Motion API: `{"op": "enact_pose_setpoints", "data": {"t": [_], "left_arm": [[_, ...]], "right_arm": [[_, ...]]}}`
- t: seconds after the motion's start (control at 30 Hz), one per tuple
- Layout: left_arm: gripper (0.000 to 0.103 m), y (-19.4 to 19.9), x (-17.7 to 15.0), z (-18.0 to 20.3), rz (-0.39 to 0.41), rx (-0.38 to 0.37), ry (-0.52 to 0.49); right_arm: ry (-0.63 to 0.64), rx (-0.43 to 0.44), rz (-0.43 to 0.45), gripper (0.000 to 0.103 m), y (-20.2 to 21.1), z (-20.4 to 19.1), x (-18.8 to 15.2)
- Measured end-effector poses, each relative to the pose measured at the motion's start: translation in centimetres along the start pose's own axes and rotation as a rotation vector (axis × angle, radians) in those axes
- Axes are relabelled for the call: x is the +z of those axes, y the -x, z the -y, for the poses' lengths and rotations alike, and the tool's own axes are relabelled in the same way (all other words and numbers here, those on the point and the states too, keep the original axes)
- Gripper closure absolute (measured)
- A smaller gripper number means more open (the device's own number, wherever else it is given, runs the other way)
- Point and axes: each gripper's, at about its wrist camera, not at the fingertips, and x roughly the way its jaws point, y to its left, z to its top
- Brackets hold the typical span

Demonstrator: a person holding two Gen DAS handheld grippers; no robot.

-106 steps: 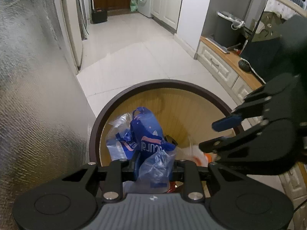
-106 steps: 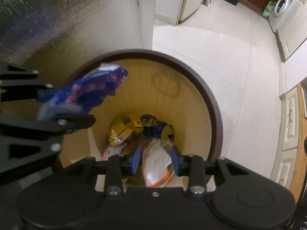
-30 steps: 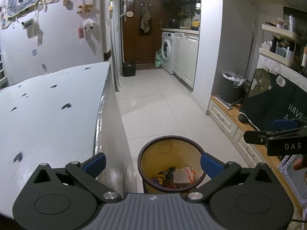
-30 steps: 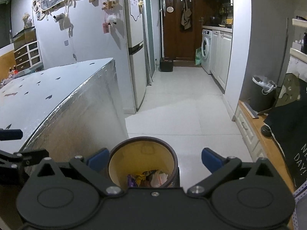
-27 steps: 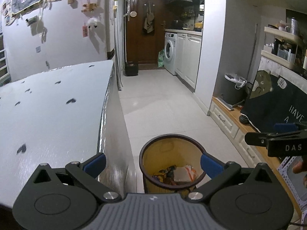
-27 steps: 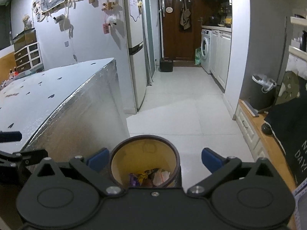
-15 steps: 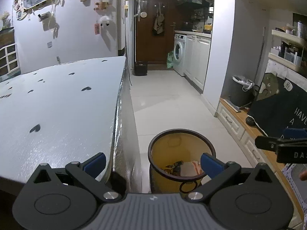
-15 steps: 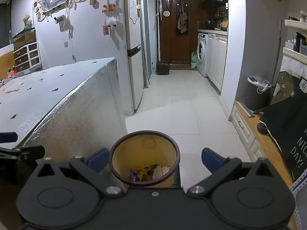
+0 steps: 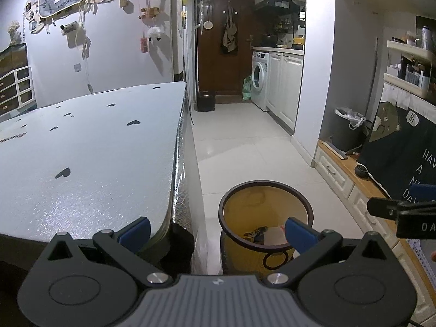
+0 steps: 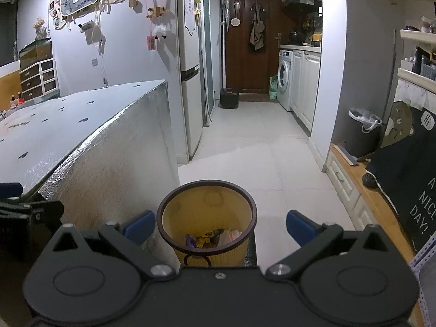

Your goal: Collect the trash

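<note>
Where trash lies: below hand-held gripper.

Glossy tiled floor, foil-wrapped table

1 bin, 1 table, 2 grippers: left gripper, right gripper.

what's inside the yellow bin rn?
The yellow bin holds a shallow pile of crumpled wrappers at the bottom: purple, yellow, white and orange pieces. Whatever lies beneath them, and the near inner wall, is hidden.
</note>
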Motion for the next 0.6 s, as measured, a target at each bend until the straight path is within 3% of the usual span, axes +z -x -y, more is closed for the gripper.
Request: {"op": "enact_pose_setpoints", "data": {"t": [0.6], "left_arm": [[0.0,0.5,-0.2,0.5,0.012,-0.001,-0.002]], "right_arm": [[0.026,-0.022,0.032,0.0,1.6,-0.7,-0.2]]}}
